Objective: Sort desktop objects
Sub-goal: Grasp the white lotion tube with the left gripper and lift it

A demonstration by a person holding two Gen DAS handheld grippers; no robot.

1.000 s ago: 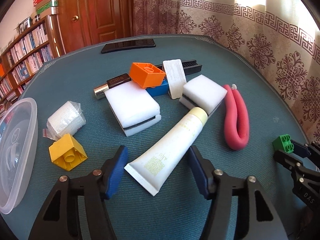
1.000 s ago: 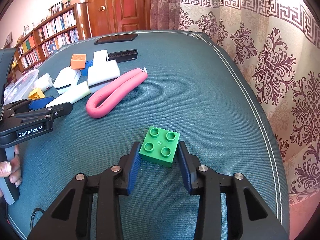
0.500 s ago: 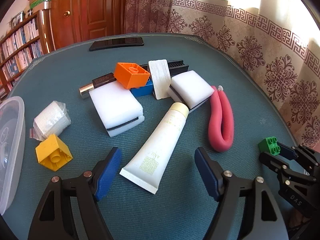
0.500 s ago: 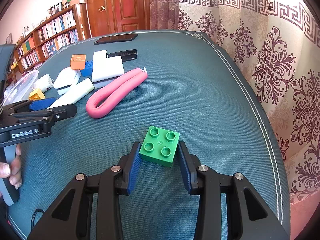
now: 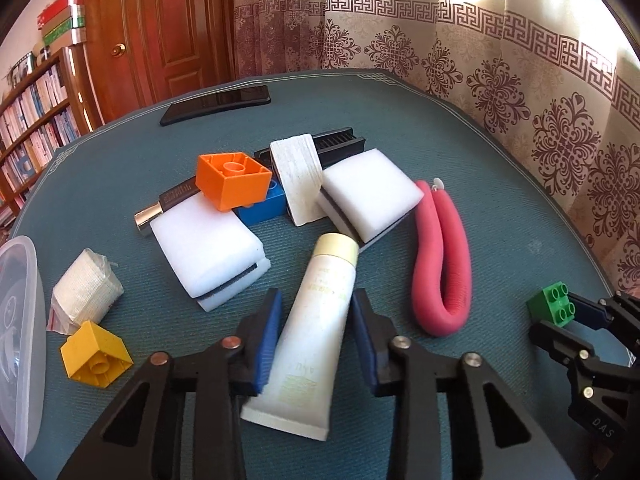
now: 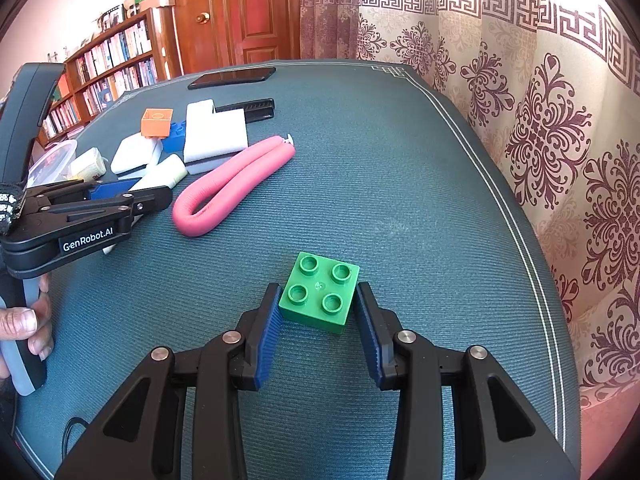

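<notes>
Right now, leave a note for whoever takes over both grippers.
Left gripper: jaws against the white tube, which lies on the table.
Right gripper: jaws around the green brick, which sits on the table; I cannot tell if it is clamped.
The rest of the pile lies unsorted beside the clear tub.
Nothing sorted yet.

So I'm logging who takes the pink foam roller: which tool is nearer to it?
Left. The left tool straddles the cream tube right beside the pink foam roller; the right tool sits farther off, around the green brick.
</notes>
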